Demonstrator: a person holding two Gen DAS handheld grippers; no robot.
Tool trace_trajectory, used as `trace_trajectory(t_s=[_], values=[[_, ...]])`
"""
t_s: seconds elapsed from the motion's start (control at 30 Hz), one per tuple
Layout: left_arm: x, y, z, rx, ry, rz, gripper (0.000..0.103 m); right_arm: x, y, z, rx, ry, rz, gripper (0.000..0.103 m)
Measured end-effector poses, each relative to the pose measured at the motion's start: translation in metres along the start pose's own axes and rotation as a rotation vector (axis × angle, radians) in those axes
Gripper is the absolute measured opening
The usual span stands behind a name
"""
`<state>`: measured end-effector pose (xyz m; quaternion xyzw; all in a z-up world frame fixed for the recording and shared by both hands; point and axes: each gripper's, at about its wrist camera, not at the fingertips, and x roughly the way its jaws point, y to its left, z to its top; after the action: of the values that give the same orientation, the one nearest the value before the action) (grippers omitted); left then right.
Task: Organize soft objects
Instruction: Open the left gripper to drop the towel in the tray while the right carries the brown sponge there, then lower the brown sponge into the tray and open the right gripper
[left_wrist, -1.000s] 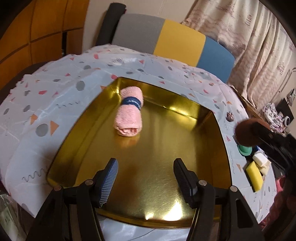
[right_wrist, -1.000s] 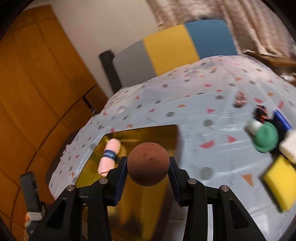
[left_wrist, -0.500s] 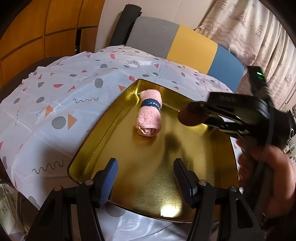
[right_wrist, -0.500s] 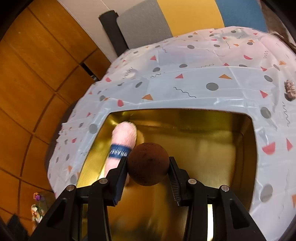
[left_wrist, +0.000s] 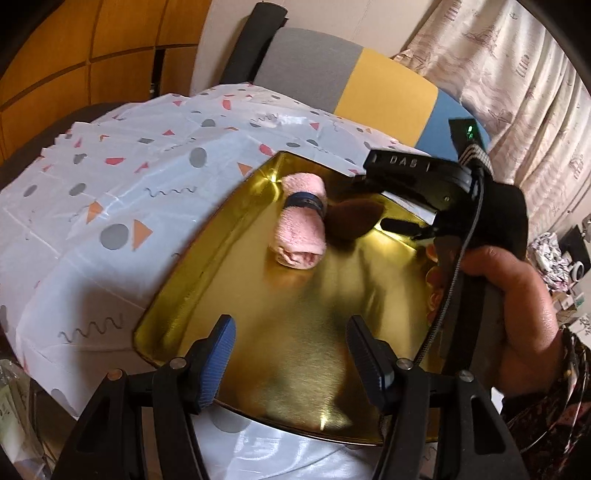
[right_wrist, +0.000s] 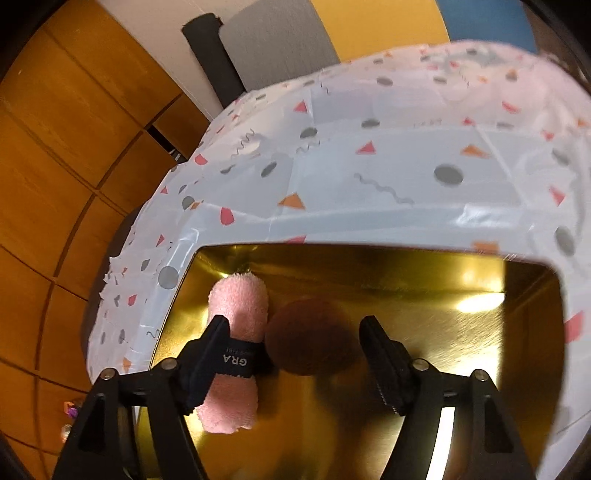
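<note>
Left wrist view: the left claw (left_wrist: 290, 354) stood released and empty over the gold tray (left_wrist: 177, 295); the brown ball (left_wrist: 351, 219) lay at 12 o'clock, touching the pink towel roll (left_wrist: 301, 230).

Right wrist view: the right claw (right_wrist: 295, 354) was opening, the brown ball (right_wrist: 310, 338) loose between its jaws, and the pink towel roll (right_wrist: 240, 306) at 10 o'clock, long axis running away from the camera.

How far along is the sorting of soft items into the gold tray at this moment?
Done: the rolled pink towel lies inside the gold tray. In hand: the brown ball sits beside the towel between the right gripper fingers, whose jaws are opening and no longer press it. The left gripper is open and empty. Left: these views show no other soft items waiting.
</note>
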<state>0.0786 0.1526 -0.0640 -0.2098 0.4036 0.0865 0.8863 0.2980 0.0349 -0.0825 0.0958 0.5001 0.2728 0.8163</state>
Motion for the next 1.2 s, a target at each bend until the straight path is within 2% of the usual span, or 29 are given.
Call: trace_trajectory(t_s=[0.23,0.33,0.43,0.73,0.97,1.2], values=[[0.0,-0.013,-0.006,0.036,0.013,-0.045,0.063,-0.048,0.009,0.004,-0.113,-0.106,-0.046,0.085],[-0.001,-0.019,-0.009,0.059,0.01,-0.05,0.063,-0.072,0.017,-0.003,-0.188,-0.157,-0.071,0.092],[-0.001,-0.022,-0.012,0.069,0.014,-0.053,0.063,-0.093,0.015,-0.017,-0.224,-0.183,-0.066,0.093],[-0.003,-0.04,-0.024,0.14,0.026,-0.106,0.063,-0.136,-0.039,-0.071,-0.099,-0.191,-0.082,0.093],[-0.004,-0.061,-0.037,0.223,0.026,-0.145,0.063,-0.169,-0.092,-0.117,0.015,-0.22,-0.138,0.093],[-0.006,-0.086,-0.055,0.307,0.04,-0.196,0.063,-0.192,-0.134,-0.159,0.05,-0.223,-0.199,0.095]])
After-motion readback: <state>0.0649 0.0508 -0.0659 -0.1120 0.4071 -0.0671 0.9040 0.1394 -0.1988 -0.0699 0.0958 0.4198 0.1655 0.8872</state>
